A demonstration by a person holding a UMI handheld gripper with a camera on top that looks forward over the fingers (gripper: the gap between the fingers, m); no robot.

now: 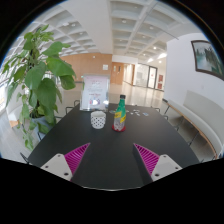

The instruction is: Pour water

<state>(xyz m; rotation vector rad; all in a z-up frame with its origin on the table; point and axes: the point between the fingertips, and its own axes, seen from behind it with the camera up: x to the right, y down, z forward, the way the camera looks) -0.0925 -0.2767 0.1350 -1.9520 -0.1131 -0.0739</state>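
Observation:
A bottle [120, 114] with a red cap, green neck and yellow label stands upright on the dark table [110, 150], beyond my fingers. A white patterned cup [98, 119] stands just left of it, a small gap between them. My gripper [111, 160] is open and empty, its two fingers with magenta pads [74, 157] spread wide over the near part of the table. The bottle and cup lie well ahead of the fingertips, roughly centred between them.
A large green potted plant [38, 85] stands at the table's left. A white sign [94, 92] stands behind the cup. A white bench or sofa [192, 118] runs along the right wall. Chairs sit at the table's far end.

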